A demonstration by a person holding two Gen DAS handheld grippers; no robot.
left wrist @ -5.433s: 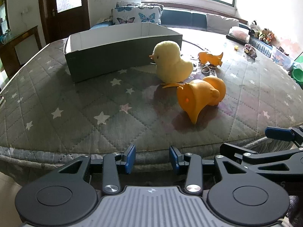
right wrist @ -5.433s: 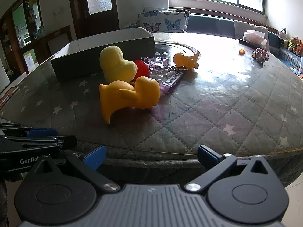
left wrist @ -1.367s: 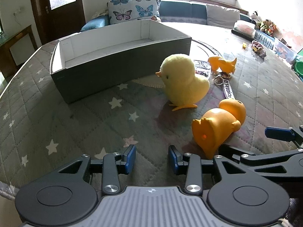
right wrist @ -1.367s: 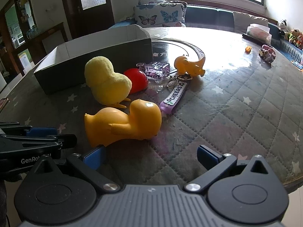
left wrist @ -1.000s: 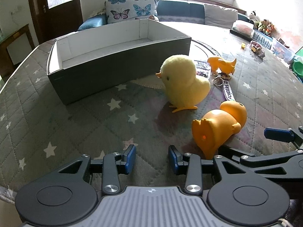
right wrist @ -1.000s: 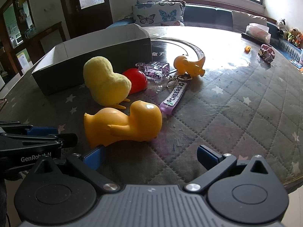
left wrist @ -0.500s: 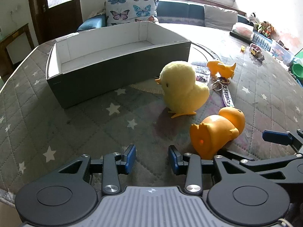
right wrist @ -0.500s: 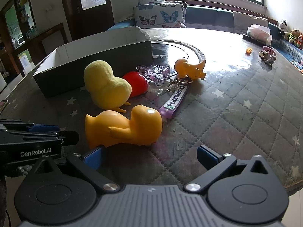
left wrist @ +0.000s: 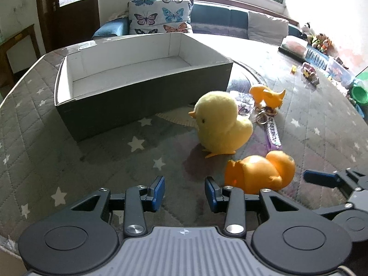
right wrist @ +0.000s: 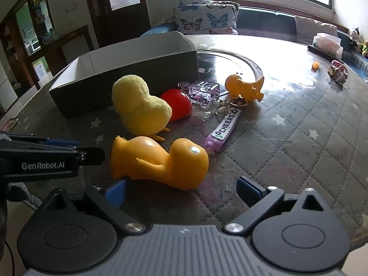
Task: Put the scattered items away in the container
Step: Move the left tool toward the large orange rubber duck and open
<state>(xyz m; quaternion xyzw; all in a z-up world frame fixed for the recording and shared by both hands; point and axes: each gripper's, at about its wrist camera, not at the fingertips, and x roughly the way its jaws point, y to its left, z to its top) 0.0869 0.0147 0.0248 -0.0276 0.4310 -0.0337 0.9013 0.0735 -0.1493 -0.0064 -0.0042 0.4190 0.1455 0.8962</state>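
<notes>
While both my tools hang over the near edge of the worktop (left wrist: 69,138), neither grips anything. My left tool (left wrist: 184,191) has its jaws apart over bare quilted cover, nothing between them. My right tool (right wrist: 177,189) stands wide open, and the orange duck (right wrist: 158,162) lies on its side just ahead of the pads, its tail end close to the left pad; I cannot tell if they touch. In the left view that duck sits just right of my left tool. Behind it stands the plush chick (left wrist: 222,126), and behind the chick, toward the middle of the worktop, are a red ball (right wrist: 178,107), a clear charm (right wrist: 202,93), a small orange toy (right wrist: 245,88) and a purple strap (right wrist: 224,130) on a key ring. The box (left wrist: 142,96) sits toward the far left of the worktop, open side up, nothing in it, well apart from both tools.
</notes>
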